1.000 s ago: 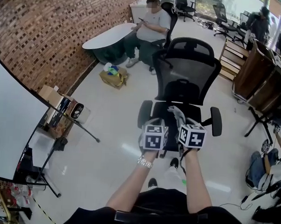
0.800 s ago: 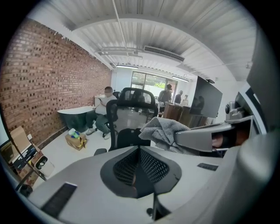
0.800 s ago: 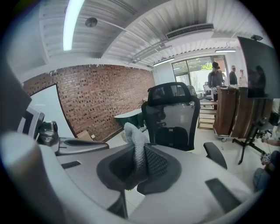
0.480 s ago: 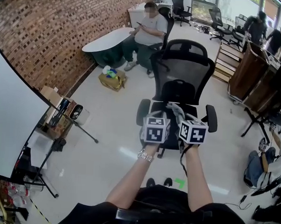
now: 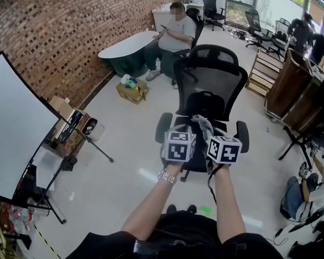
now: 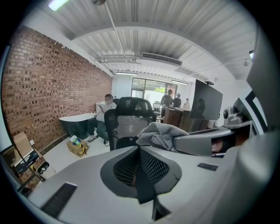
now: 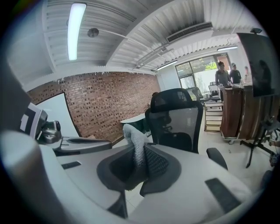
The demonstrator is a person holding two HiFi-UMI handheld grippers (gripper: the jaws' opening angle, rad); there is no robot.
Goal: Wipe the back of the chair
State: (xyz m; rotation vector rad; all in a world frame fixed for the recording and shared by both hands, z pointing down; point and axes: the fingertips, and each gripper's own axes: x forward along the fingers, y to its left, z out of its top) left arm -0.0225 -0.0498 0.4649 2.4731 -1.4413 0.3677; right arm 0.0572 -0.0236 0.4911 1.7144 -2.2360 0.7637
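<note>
Checking the head view first: left gripper [image 5: 178, 133] and right gripper [image 5: 218, 138] sit side by side on the near side of the chair [image 5: 209, 83]. A grey cloth [image 5: 203, 125] sticks up from the right one toward the chair, and it looks clear of the mesh backrest [image 5: 212, 80]. Left gripper view: my left jaws are pressed together with nothing between them. The chair is straight ahead and the cloth hangs in front of the chair's right edge. Right gripper view: my right jaws are clamped on the cloth, with a fold standing up out of them. The backrest is ahead, apart from the cloth. Progress, my call: the cloth is gripped, no wiping contact yet, and the whole back of the chair is left to do. The chair faces me, so the cloth needs carrying up to the backrest.
</note>
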